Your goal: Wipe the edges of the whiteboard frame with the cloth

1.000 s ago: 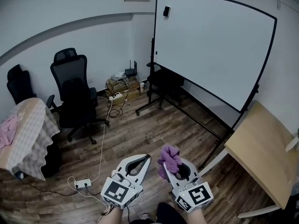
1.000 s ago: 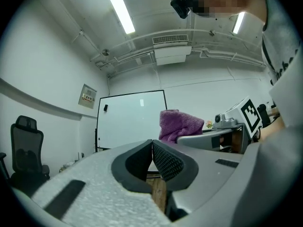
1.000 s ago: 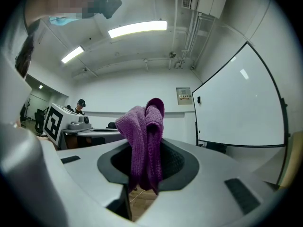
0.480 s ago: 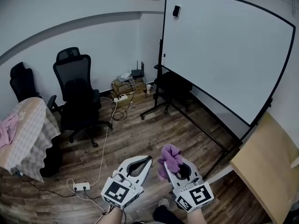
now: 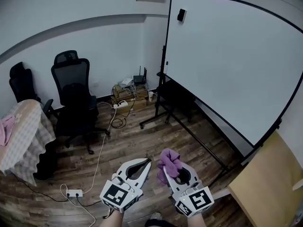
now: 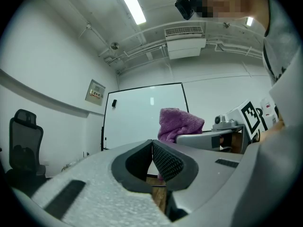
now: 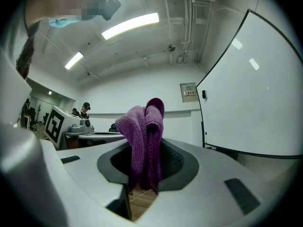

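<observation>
The purple cloth (image 5: 170, 158) is pinched tight in the right claw (image 5: 168, 169), bunched up and poking out past the tips. It's down near the person and well apart from the whiteboard (image 5: 236, 56). The board stands far right on its stand, with a black frame (image 5: 166, 38) all round and its left and bottom edges in plain sight. There's open wood floor (image 5: 132, 136) between it and the claws, though a light wooden counter (image 5: 267, 183) crowds the near right corner. The left claw (image 5: 143, 163) sits just beside the right one, jaws pressed together on nothing. A black office chair (image 5: 71, 91) is off to the far left.
</observation>
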`<state>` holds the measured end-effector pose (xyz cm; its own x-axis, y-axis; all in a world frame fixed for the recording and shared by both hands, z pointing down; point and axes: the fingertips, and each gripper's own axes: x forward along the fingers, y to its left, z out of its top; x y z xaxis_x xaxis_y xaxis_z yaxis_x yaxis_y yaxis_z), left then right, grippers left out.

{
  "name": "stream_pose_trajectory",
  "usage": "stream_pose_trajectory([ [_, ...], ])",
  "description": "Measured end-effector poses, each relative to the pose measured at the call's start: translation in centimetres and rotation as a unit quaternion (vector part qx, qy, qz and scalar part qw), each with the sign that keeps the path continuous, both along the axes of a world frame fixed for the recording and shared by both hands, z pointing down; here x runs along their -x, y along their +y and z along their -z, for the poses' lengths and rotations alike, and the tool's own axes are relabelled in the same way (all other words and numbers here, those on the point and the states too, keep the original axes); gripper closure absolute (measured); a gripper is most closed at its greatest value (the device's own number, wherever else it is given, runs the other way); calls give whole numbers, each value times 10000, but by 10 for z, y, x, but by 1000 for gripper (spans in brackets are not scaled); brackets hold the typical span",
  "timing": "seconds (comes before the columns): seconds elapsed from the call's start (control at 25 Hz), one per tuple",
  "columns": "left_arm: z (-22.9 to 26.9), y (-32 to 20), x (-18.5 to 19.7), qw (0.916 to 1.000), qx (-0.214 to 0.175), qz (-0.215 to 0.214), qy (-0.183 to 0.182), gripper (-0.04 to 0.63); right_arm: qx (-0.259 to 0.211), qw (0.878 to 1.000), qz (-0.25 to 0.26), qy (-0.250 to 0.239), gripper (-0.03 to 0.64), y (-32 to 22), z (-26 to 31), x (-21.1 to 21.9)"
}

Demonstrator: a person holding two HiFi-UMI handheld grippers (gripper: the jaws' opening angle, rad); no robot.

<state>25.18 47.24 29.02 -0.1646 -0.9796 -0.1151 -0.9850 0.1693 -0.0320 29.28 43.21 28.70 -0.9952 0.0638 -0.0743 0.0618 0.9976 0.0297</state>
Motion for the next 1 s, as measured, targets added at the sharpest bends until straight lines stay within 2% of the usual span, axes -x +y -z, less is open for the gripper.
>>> stream_pose_trajectory([
  [0.32, -2, -57, 12, 9998, 53, 186, 36, 578, 116, 9999, 101, -14, 505, -62, -6, 12],
  [0.52, -3, -76, 26, 9997, 68, 230, 37, 578, 218, 9996, 171, 8, 505, -80, -10, 26],
  [0.6, -6, -79, 38, 9997, 83, 220, -45, 578, 239, 9996, 149, 29, 505, -85, -13, 38],
  [0.84, -11, -95, 85, 9998, 76, 123, 119, 578, 235, 9997, 8, 67, 505, -100, -18, 81],
  [1.0, -7, -111, 121, 9999, 50, -21, 87, 578, 201, 9997, -121, 78, 505, -114, -15, 116],
])
